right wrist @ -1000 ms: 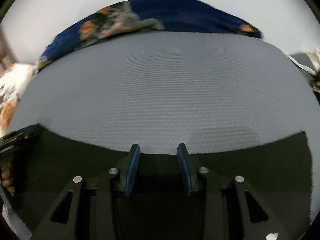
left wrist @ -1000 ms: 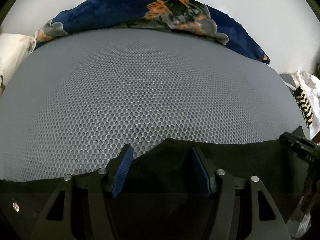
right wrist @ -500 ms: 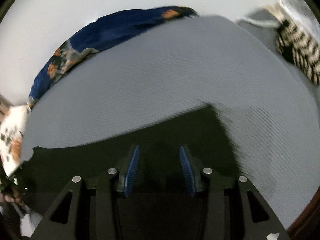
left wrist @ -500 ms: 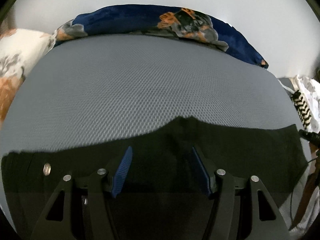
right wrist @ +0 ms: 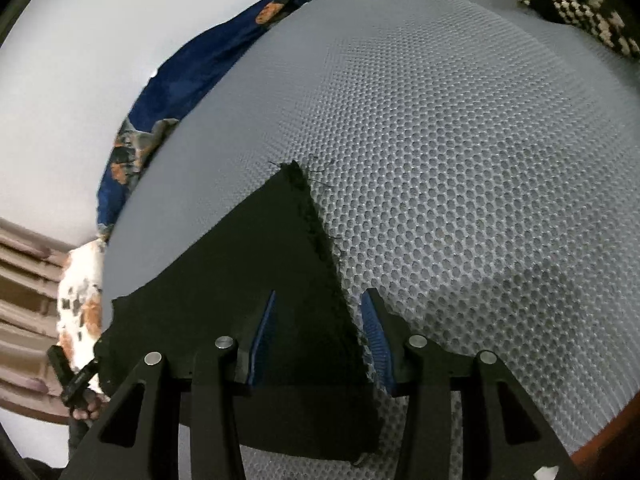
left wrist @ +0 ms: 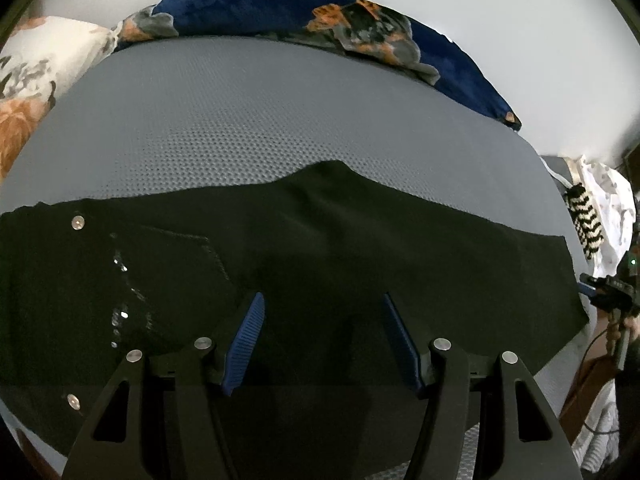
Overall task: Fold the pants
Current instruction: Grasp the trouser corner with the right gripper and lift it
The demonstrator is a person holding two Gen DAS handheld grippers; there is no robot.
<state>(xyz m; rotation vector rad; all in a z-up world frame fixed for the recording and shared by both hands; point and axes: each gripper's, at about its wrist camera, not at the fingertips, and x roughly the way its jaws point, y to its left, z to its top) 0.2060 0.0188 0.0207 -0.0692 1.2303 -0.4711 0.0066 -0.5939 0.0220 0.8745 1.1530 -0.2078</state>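
- Both wrist views have shifted since 1 second ago: the black pants (left wrist: 320, 248), then only a dark strip at the bottom of the left wrist view, now show from the waistband button (left wrist: 77, 222) out to the leg end, and the right wrist view has rolled so that the frayed hem (right wrist: 320, 240) runs diagonally.
- They lie flat on the grey mesh mattress (left wrist: 240, 128), along its near edge, far from the navy floral blanket (left wrist: 360, 16) at its far side.
- Left gripper (left wrist: 324, 340) hangs over the crotch area with its jaws about half apart and nothing pinched between them.
- Right gripper (right wrist: 316, 328) straddles the frayed hem: 1 finger over cloth, the other over bare mattress; its jaws are moderately apart, and nothing looks gripped.
- Judgement: the step is taking hold for the next fold. To do it well, bite all layers squarely at the hem corner, not stray threads.
- Lift both ends level so the cloth does not drag across the mesh and wrinkle.
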